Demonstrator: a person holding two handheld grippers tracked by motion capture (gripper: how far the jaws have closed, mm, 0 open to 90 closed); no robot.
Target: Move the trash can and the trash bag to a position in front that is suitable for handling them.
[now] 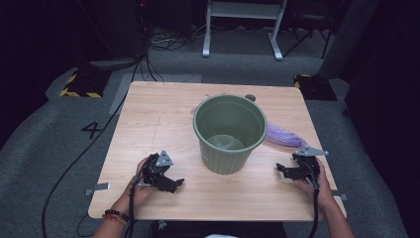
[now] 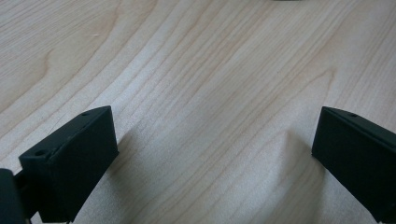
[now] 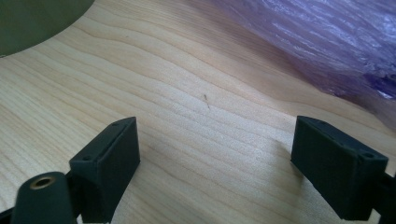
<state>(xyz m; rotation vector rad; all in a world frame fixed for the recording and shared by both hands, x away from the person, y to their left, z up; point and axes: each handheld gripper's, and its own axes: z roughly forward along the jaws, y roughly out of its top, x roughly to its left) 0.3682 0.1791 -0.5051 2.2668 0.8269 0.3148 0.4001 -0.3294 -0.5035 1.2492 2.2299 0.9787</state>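
a green bin (image 1: 229,134) stands upright on the wooden table (image 1: 158,119), a little past its middle and towards the far edge, its mouth open to the high view and its inside bare, with a paler patch on the floor of it. everything else sits around that bin. a crumpled purple plastic bag (image 1: 283,136) lies on the table just beside the bin's right side, partly tucked behind it, and a small strip of the same purple shows at the bin's far left rim. the left gripper (image 1: 168,182) rests on the table near the bin's lower left, held in the person's left hand (image 1: 141,186), its jaws pointing toward the bin's base; in the left gripper view the two black jaws stand wide apart with bare wood between them and nothing gripped. the right gripper (image 1: 286,171) rests near the bin's lower right, held in the person's right hand (image 1: 317,186), well apart from the left one with the bin between them; in the right gripper view its jaws are also spread wide over bare wood, the bin's green wall (image 3: 32,21) showing at the upper left and the purple bag (image 3: 327,37) lying ahead at the upper right, clear of both jaws. neither gripper touches the bin or the bag.
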